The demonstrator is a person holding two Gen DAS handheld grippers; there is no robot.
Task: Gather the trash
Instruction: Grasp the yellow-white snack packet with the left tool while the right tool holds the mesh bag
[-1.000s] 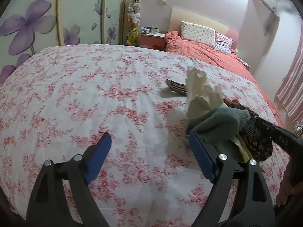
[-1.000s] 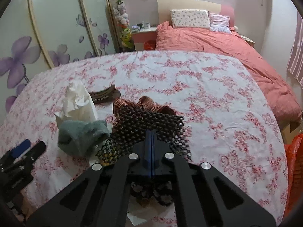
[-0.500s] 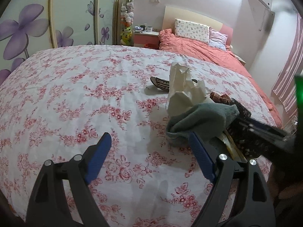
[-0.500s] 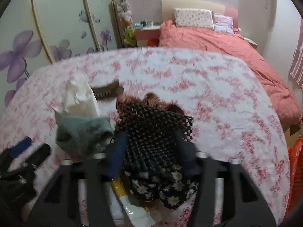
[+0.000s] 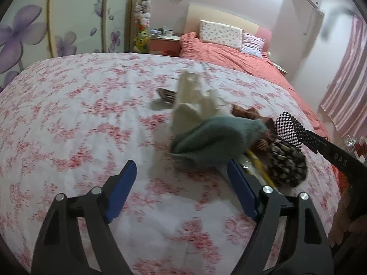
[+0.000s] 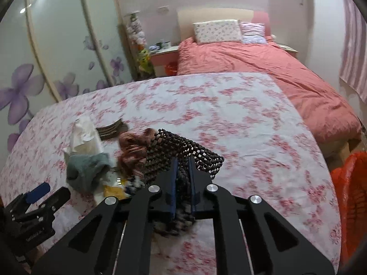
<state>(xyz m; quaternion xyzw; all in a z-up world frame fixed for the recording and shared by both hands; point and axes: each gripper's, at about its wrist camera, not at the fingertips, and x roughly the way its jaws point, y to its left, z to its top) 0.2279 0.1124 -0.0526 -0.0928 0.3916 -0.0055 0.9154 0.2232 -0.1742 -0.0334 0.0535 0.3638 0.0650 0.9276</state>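
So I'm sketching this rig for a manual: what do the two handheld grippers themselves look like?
Both look alike. The left gripper has matte black angular arms with triangular cut-outs, silver round bolts at the pivots and flat blue pads on the finger insides. The right gripper shows the same black frame, silver bolts and blue pads; its side carries pale lettering. No cables or sleeves show.

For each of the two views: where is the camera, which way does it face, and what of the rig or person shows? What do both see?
Left wrist: on the left gripper, open, angled down over the floral bedspread; right gripper's arm and a hand at right.
Right wrist: on the right gripper, shut on the mesh cloth; left gripper at lower left.
Shared: green cloth, tissue, red bed.
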